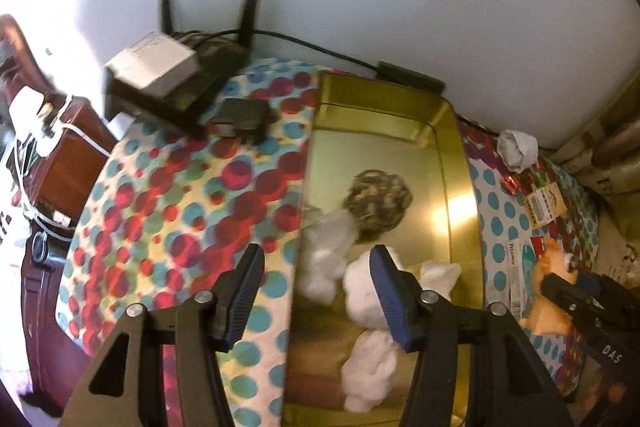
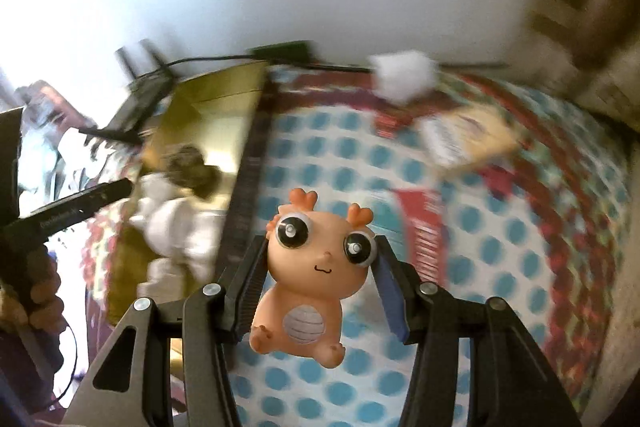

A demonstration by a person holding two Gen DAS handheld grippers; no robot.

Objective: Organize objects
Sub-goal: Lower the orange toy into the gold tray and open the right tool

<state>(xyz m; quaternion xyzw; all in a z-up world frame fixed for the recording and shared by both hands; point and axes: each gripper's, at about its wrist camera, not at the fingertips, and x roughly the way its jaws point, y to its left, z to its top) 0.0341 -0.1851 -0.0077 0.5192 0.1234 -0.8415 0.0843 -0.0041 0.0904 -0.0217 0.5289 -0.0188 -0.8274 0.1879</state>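
Toy (image 2: pixel 306 283): orange big-eyed figure, nearest the right wrist camera, held upright between the two pads of the right gripper (image 2: pixel 320 291), above the dotted cloth just right of the tin
Right gripper: narrow, jaws pressed on the toy's head from both sides; from the left wrist camera it shows at the far right, beyond the tin's right rim
Left gripper (image 1: pixel 318 297): jaws apart with nothing between them, hanging over the tin's left rim, one finger outside the tin over the cloth, the other over the tin's inside
Tin (image 1: pixel 460 187): gold, open, rectangular, lying on the cloth (image 1: pixel 160 207)
In the tin: white fluffy wads (image 1: pixel 368 359) at the near end, a brownish mottled lump (image 1: pixel 378 205) nearer the middle
Right of the tin: crumpled white paper (image 1: pixel 517 149) near the wall, a small red wrapper (image 1: pixel 511 183), a yellow label (image 1: pixel 545 205), printed packets under the toy
Left of the tin: black router (image 1: pixel 176 83) with two antennas, a white box (image 1: pixel 154 65) on top of it, a dark adapter (image 1: pixel 244 119) between router and tin
Behind the tin: black cable (image 1: pixel 320 49) along the wall
Hand (image 2: pixel 46 303): at the left edge of the right wrist view, gripping the left gripper's handle
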